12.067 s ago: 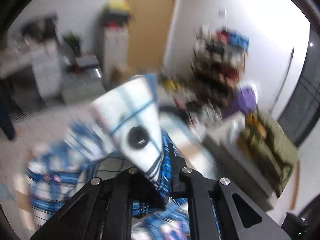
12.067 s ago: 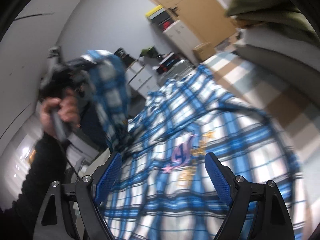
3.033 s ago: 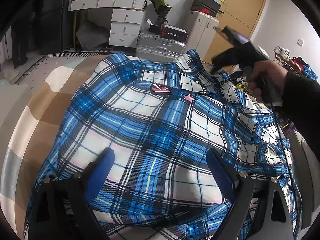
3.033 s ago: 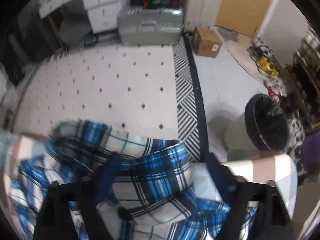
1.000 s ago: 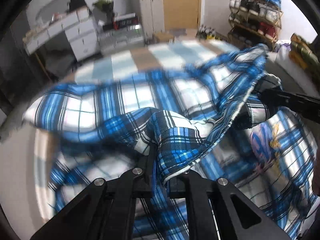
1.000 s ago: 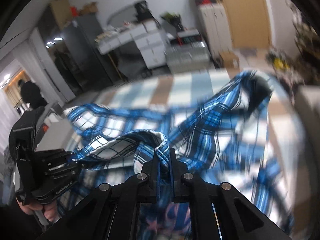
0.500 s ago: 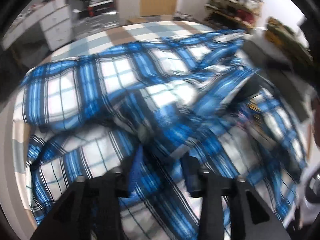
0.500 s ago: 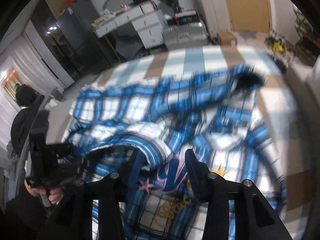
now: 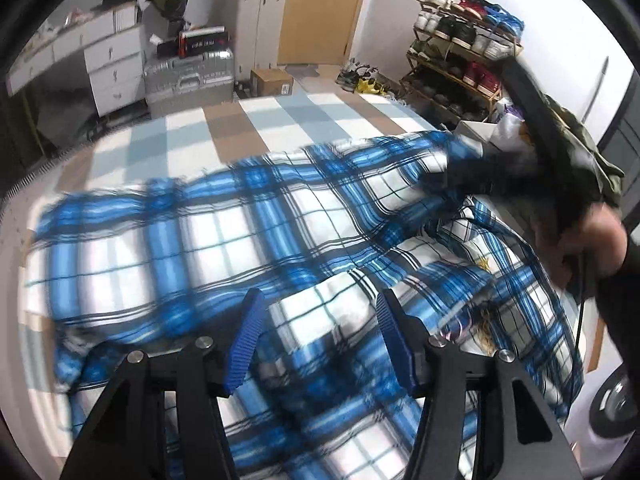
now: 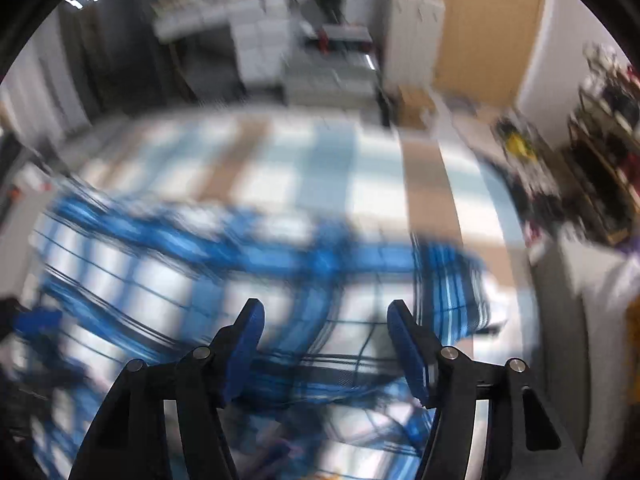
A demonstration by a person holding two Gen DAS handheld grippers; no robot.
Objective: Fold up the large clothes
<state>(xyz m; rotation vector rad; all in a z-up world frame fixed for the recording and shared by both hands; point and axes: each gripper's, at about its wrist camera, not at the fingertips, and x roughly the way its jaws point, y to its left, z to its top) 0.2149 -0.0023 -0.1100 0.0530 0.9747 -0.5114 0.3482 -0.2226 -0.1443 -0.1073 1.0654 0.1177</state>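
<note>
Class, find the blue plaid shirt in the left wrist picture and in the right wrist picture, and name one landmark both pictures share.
Left wrist view: the blue plaid shirt fills the middle and lower part, spread on the checked bedcover.
Right wrist view: the shirt, blurred, covers the lower half, left of centre.
Shared landmark: the wooden door at the top, beside a white cabinet.

My left tool [image 9: 318,320] tilts downward, jaws opening, blue pads [image 9: 246,338] apart with nothing pinched between them. My right tool [image 10: 322,330] also angles down, jaws opening, pads clear as far as the blur allows. In the left wrist view, my right hand [image 9: 580,244] grips its handle.
</note>
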